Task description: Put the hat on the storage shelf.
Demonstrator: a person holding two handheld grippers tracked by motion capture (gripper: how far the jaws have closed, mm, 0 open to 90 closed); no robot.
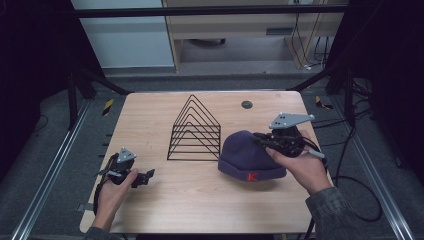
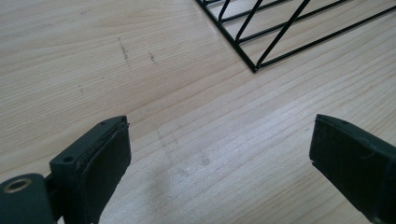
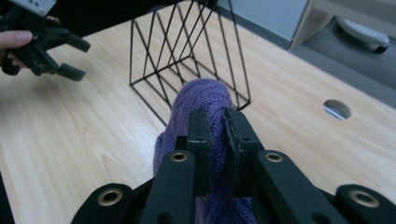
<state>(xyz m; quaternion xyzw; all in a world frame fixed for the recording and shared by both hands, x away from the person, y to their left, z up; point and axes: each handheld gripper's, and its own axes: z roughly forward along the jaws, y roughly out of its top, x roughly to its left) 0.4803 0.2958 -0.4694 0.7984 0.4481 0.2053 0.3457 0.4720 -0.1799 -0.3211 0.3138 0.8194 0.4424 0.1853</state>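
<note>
A purple knitted beanie [image 1: 247, 155] with a red K on its cuff rests on the wooden table [image 1: 200, 200], right of a black wire rack [image 1: 195, 130]. My right gripper [image 1: 260, 140] sits over the hat's right side. In the right gripper view its jaws [image 3: 217, 121] are shut on a fold of the beanie [image 3: 201, 95], the knit pinched between the pads. My left gripper [image 1: 147, 176] lies low at the table's front left, pointing toward the rack. Its jaws [image 2: 219, 140] stand wide open over bare wood, nothing between them.
The wire rack [image 3: 187, 56] stands at mid-table, its near corner [image 2: 261, 42] just ahead of the left jaws. A round cable hole [image 1: 246, 104] is at the table's far edge. The left gripper [image 3: 70, 58] shows far off in the right gripper view.
</note>
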